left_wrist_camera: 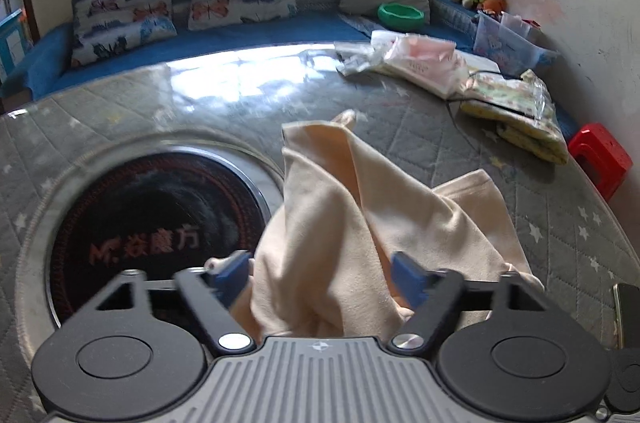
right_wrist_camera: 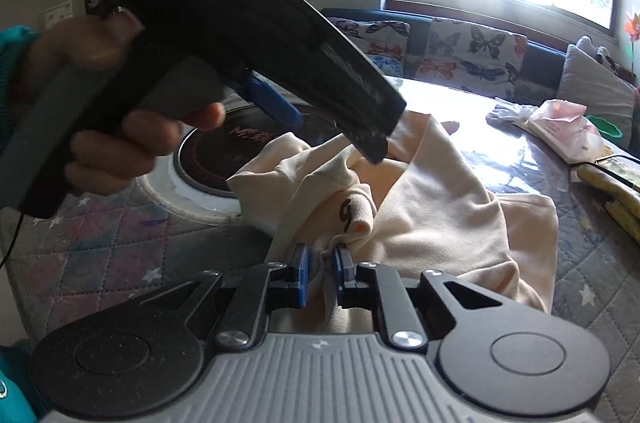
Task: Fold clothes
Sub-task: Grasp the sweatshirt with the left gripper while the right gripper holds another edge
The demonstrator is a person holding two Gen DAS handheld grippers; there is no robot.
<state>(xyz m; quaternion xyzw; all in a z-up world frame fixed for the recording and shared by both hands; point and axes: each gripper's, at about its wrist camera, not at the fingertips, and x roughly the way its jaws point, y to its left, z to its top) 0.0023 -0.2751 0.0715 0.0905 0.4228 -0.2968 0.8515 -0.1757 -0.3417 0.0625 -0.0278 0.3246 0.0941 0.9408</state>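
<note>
A cream garment lies bunched on the round table and rises between the fingers of my left gripper. The left jaws stand wide apart with cloth draped between them, not pinched. In the right wrist view the same garment shows a dark and orange print near its middle. My right gripper is shut on a fold of the garment at its near edge. The left gripper shows there too, held in a hand at upper left, above the garment's far side.
The table has a grey quilted star cover and a black inset hob at left. Plastic bags and a folded yellow cloth lie at the far right. A blue sofa with cushions stands behind; a red stool is at right.
</note>
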